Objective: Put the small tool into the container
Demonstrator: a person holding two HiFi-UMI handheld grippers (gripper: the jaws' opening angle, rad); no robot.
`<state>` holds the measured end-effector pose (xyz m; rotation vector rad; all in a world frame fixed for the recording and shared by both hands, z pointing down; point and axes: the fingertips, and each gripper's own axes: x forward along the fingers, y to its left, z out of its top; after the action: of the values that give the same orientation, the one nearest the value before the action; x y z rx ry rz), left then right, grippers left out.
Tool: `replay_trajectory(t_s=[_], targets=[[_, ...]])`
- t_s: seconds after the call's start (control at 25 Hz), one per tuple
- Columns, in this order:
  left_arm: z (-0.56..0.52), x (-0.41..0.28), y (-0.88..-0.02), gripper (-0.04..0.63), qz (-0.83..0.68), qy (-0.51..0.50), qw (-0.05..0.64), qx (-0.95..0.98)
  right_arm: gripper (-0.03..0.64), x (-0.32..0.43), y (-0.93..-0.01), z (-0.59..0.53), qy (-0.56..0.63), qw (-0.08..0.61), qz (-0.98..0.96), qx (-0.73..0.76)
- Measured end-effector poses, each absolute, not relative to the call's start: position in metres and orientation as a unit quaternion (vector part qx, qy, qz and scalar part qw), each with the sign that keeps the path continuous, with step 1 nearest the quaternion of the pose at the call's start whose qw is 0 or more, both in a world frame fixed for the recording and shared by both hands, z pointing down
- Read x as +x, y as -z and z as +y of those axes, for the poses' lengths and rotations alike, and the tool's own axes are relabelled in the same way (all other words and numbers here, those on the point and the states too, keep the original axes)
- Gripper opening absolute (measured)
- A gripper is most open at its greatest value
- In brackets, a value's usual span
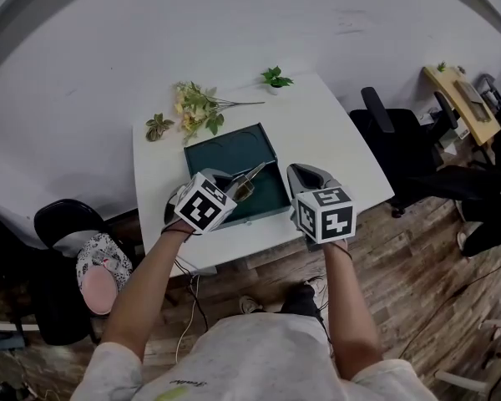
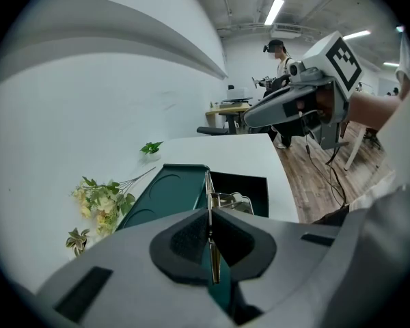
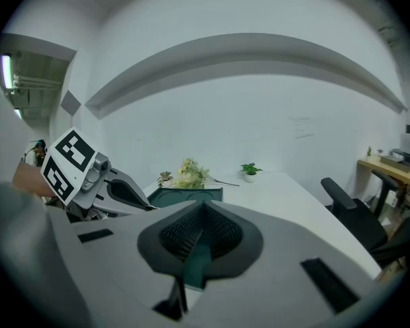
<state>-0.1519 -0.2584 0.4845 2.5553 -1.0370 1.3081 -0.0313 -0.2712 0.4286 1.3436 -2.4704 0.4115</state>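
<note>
A dark green container (image 1: pixel 230 152) lies open on the white table (image 1: pixel 326 132). Its lid is flat at the far side and its dark base (image 1: pixel 270 195) is nearer me. My left gripper (image 1: pixel 234 189) is shut on a thin metal tool (image 1: pixel 250 176) that sticks out forward over the base. In the left gripper view the tool (image 2: pixel 209 200) stands edge-on between the pads, above the container (image 2: pixel 165 193), where a shiny metal piece (image 2: pixel 231 200) also shows. My right gripper (image 1: pixel 297 173) hovers just right of the container, its jaws together with nothing between them (image 3: pixel 203 209).
Artificial flowers (image 1: pixel 197 107), a leaf sprig (image 1: pixel 159 127) and a small potted plant (image 1: pixel 275 78) lie along the table's far edge. Black office chairs (image 1: pixel 394 144) stand to the right, a dark stool (image 1: pixel 65 222) to the left. A person stands far off (image 2: pixel 281 55).
</note>
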Motion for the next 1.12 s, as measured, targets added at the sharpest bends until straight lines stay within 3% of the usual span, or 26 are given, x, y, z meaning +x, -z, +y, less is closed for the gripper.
replay_trajectory(t_s=[1.12], targets=[[-0.270,-0.136,-0.542,0.011,-0.305,-0.518,0.013,0.799,0.003,-0.016,-0.445,-0.267,-0.155,0.168,-0.852,0.471]])
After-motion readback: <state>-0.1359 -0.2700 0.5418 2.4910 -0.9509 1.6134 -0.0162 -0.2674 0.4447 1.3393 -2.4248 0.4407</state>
